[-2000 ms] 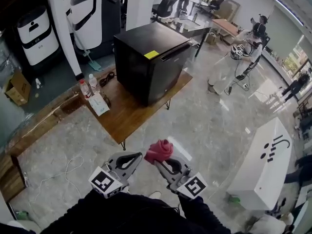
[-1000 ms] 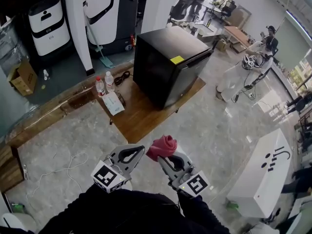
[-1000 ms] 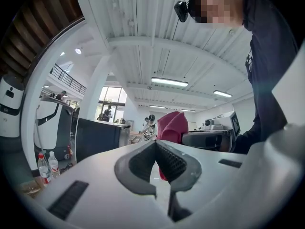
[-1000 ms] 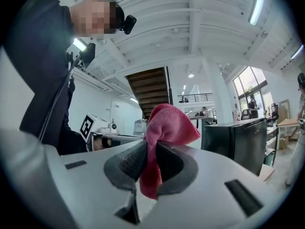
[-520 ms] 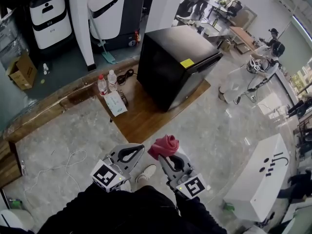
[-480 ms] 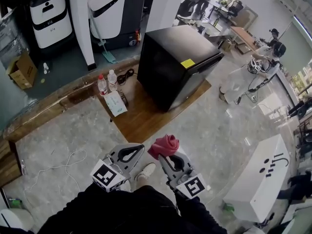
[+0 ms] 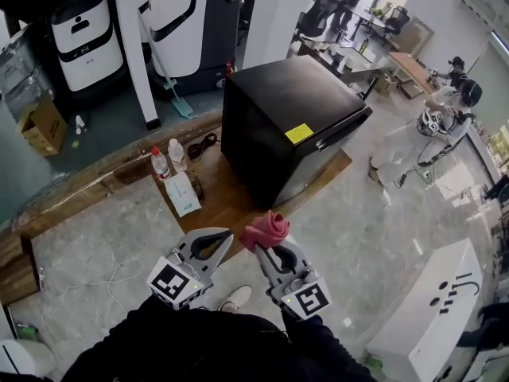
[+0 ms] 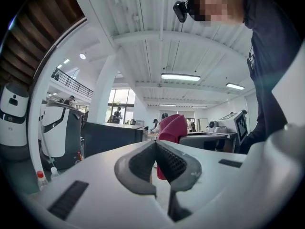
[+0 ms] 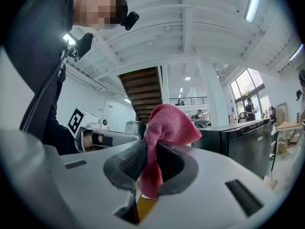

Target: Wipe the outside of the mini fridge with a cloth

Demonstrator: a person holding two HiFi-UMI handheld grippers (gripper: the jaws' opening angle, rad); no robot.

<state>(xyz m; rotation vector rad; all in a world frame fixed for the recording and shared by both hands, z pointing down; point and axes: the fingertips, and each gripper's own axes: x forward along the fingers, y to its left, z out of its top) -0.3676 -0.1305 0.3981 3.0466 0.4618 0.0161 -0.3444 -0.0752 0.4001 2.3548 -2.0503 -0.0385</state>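
Observation:
A black mini fridge (image 7: 286,122) stands on a low wooden platform (image 7: 231,201) ahead of me, with a yellow sticker (image 7: 299,134) on its top. My right gripper (image 7: 261,245) is shut on a bunched pink cloth (image 7: 268,229), held in the air short of the fridge. The same cloth (image 9: 164,132) sticks up between the jaws in the right gripper view, with the fridge (image 9: 248,140) to its right. My left gripper (image 7: 216,237) is shut and holds nothing; its jaws (image 8: 155,161) meet, with the pink cloth (image 8: 170,128) beyond them.
Two water bottles (image 7: 169,159) and a paper sheet (image 7: 183,193) lie on the platform left of the fridge. White machines (image 7: 87,42) and a pillar (image 7: 135,46) stand behind. A person in white (image 7: 433,126) is at the far right. A white box (image 7: 433,309) is low right.
The view has closed in on the fridge, which now looks larger and nearer. Both grippers stay as before, the right one still shut on the pink cloth.

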